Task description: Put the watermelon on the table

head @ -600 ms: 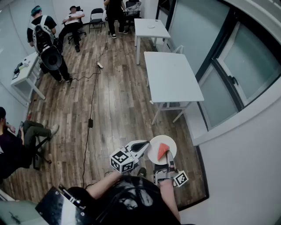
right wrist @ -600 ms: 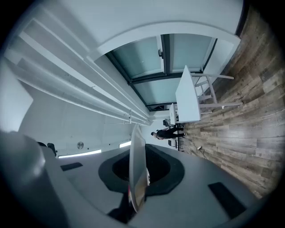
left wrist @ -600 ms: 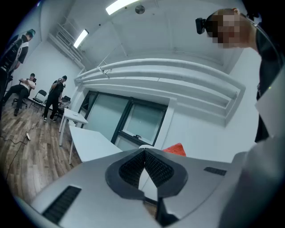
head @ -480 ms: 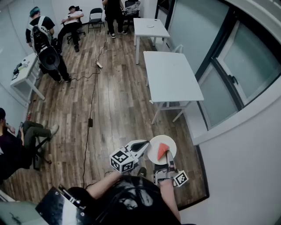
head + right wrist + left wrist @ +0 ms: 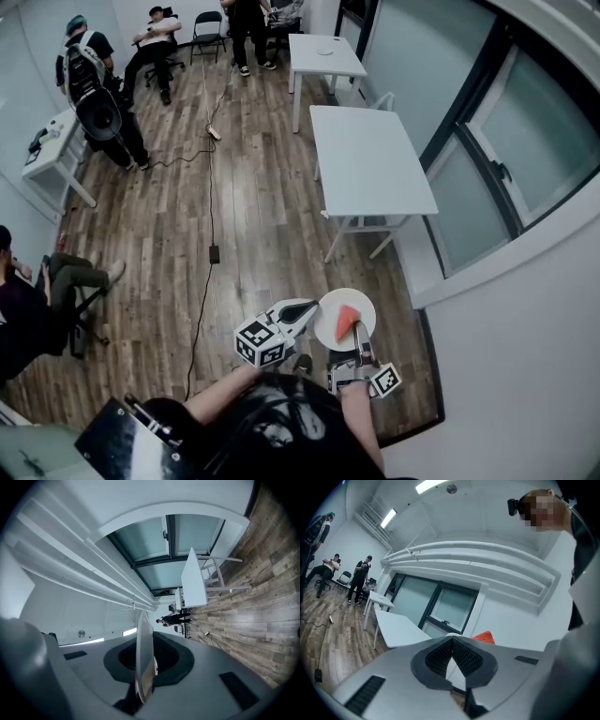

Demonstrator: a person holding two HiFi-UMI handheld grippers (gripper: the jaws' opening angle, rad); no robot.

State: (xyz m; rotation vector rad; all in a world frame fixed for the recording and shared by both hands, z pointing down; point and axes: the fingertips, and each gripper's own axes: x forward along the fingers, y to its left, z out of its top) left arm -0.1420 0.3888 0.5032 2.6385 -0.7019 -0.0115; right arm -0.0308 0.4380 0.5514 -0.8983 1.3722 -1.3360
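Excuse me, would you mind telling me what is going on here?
A person holds a white plate with a watermelon slice on it, above the wooden floor. The right gripper is clamped on the plate's near rim. The left gripper is shut and empty beside the plate's left edge. The white table by the window lies ahead, not yet reached.
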